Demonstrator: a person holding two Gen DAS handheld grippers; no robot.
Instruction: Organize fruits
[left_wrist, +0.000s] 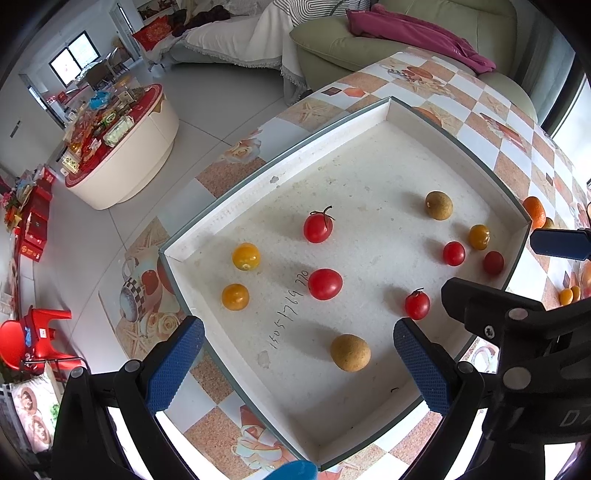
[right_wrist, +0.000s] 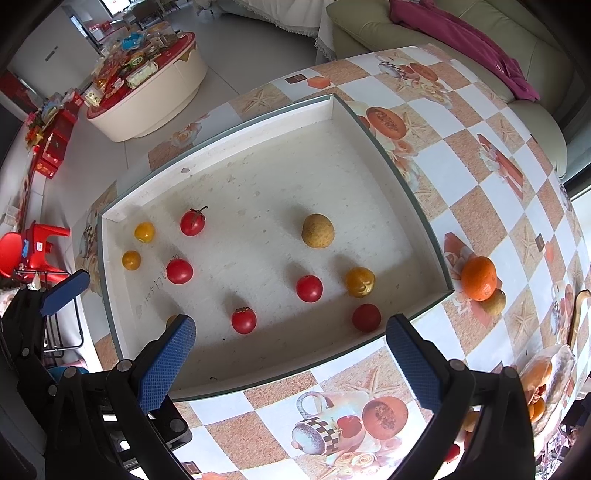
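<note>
A shallow white tray (left_wrist: 236, 192) (right_wrist: 424, 236) sits on the checkered table and holds several red tomatoes (left_wrist: 325, 283) (right_wrist: 309, 288), yellow tomatoes (left_wrist: 246, 256) (right_wrist: 360, 282) and two brown round fruits (left_wrist: 349, 352) (right_wrist: 317, 230). My left gripper (left_wrist: 298, 363) is open and empty above the tray's near left side, with a brown fruit between its fingers in view. My right gripper (right_wrist: 290, 363) is open and empty over the tray's near edge. An orange (right_wrist: 479, 278) with a small brown fruit (right_wrist: 494, 302) lies outside the tray on the right.
A plastic bag of fruit (right_wrist: 546, 380) lies at the table's right edge. A green sofa (left_wrist: 369, 40) with a pink blanket stands behind the table. A round cluttered coffee table (left_wrist: 122, 147) and a red stool (left_wrist: 33, 339) stand on the floor to the left.
</note>
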